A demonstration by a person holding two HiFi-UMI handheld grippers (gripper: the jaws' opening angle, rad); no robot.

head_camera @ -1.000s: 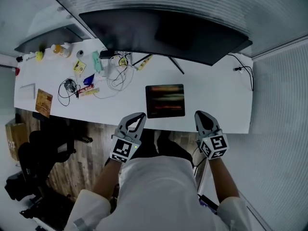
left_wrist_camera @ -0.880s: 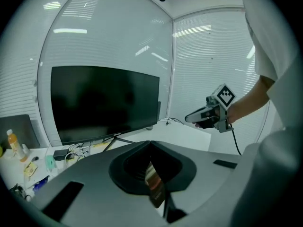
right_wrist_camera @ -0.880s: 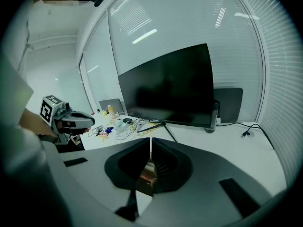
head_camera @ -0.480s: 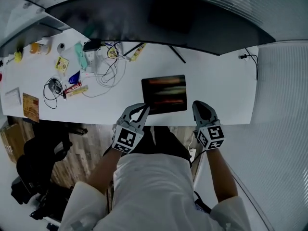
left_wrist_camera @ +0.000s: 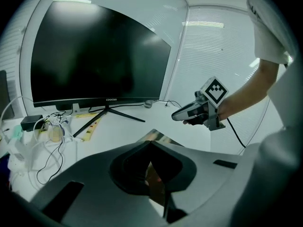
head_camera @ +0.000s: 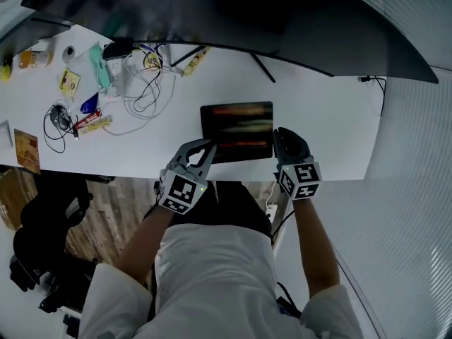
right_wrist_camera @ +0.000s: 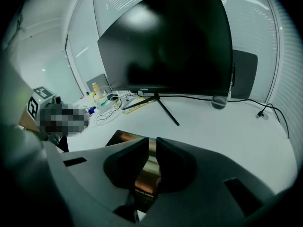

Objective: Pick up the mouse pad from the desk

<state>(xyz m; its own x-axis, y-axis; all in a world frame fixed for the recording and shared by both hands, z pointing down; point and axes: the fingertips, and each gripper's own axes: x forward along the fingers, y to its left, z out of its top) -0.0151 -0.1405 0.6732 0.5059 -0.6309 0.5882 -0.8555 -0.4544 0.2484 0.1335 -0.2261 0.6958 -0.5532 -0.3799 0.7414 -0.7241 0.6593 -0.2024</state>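
The mouse pad (head_camera: 236,129) is a dark rectangle with orange streaks, lying flat near the front edge of the white desk (head_camera: 325,119). My left gripper (head_camera: 205,147) hovers over the pad's near left corner, its tips touching and nothing between them. My right gripper (head_camera: 280,134) is at the pad's near right edge, jaws shut with only a thin slit. In the left gripper view a strip of the pad (left_wrist_camera: 158,137) shows beyond the joined tips (left_wrist_camera: 150,143). In the right gripper view the pad (right_wrist_camera: 125,138) lies below the shut jaws (right_wrist_camera: 151,143).
A wide curved monitor (head_camera: 233,20) on a splayed stand fills the back of the desk. Tangled cables (head_camera: 141,97), packets and small bottles clutter the left side. A black office chair (head_camera: 42,239) stands on the wooden floor to the left.
Both grippers have come down and forward from in front of the desk edge to the near corners of the mouse pad. The pad has not moved.
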